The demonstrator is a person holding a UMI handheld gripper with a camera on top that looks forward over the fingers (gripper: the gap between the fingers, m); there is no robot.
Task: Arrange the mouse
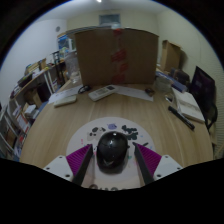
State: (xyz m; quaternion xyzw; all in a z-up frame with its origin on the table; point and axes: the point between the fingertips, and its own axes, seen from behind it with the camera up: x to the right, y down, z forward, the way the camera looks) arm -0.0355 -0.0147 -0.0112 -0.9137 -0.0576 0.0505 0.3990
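I see the left magenta finger pad (80, 158) beside the dark rounded computer mouse (111, 150), which rests on a round white mat (122, 133) on the pale wooden table (60, 125). The right pad (150, 160) flanks its other side. The gripper (113, 165) stands wide; I cannot confirm contact on either side. Risk, as I judge it: closing off-centre pushes the mouse sideways, or its curved shell slips forward out of the pads.

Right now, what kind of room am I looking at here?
Probably an office or a lab workroom. A long wooden table carries a keyboard and papers, with a brown partition board behind and cluttered shelves at one side. A black mouse sits between the open gripper fingers.
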